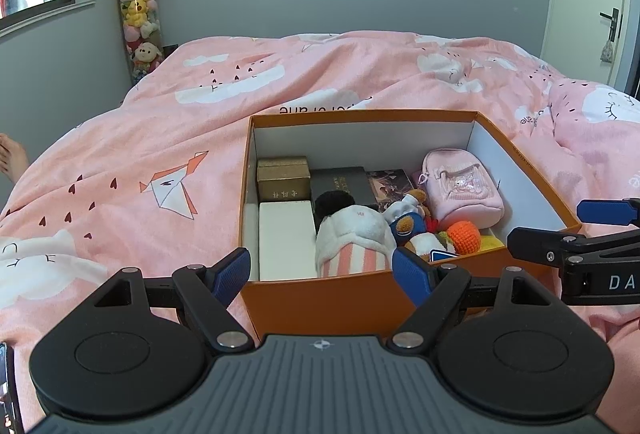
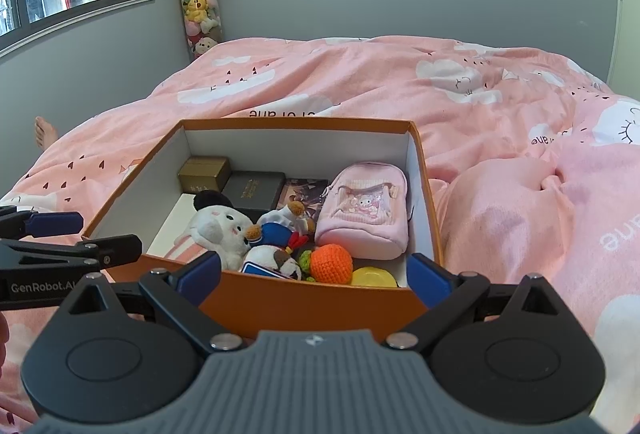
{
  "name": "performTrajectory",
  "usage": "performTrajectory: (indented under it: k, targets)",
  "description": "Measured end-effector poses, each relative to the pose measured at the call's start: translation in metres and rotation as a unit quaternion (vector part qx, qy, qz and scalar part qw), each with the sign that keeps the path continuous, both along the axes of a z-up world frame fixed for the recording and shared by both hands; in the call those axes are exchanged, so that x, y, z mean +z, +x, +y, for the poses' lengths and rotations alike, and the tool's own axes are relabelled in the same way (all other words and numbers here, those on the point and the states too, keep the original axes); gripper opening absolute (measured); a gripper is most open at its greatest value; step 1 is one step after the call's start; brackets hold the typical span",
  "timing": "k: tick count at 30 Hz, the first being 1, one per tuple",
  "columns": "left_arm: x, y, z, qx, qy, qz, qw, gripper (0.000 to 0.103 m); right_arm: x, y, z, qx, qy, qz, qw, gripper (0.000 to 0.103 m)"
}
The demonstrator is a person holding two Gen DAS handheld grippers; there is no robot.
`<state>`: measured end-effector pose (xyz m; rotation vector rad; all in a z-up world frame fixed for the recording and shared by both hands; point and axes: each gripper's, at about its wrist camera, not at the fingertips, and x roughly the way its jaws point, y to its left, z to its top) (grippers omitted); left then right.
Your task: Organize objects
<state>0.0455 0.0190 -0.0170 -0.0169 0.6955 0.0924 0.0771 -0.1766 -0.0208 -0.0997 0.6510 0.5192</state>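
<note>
Left wrist view. Lowest in the frame, the left hand-held gripper [image 1: 322, 270] is seen spread wide, nothing between its blue ribbed pads [image 1: 412, 276]. Just beyond, at centre, the orange cardboard box [image 1: 320, 298] is set on the pink quilted bed [image 1: 160, 138]; stiff walls, white lining, lid off. Contents, left to right: gold box [image 1: 283, 178] and white box [image 1: 285, 240], rigid and smooth, best gripped across flat sides; dark box [image 1: 340, 180]; white-and-pink striped plush [image 1: 352, 242], soft, light, compressible, judged grippable anywhere on its body; small bear doll [image 1: 408, 218]; orange crocheted ball [image 1: 463, 237], yielding, rough yarn; pink fabric pouch [image 1: 464, 190], limp. At right edge, the right hand-held gripper [image 1: 560, 230] is seen side-on, spread.

Right wrist view. Lowest, the right hand-held gripper [image 2: 314, 274] is spread, empty, at the box's [image 2: 312, 302] near wall. Inside: plush [image 2: 220, 228], crocheted ball [image 2: 332, 263], yellow plastic piece [image 2: 374, 278], hard and probably slippery, pouch [image 2: 366, 210]. At left edge, the left hand-held gripper [image 2: 92, 234], parted.
</note>
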Motion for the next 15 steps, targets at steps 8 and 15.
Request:
performTrajectory:
  k: [8, 15]
  targets:
    - [-0.0003, -0.0012, -0.0009, -0.006, 0.002, 0.001, 1.0, 0.094, -0.0007, -0.0004, -0.0002, -0.001, -0.001, 0.001, 1.0, 0.099]
    - [0.001, -0.002, -0.0002, -0.008, -0.001, 0.0, 1.0, 0.094, -0.0018, -0.002, -0.0001, -0.001, -0.002, 0.002, 1.0, 0.099]
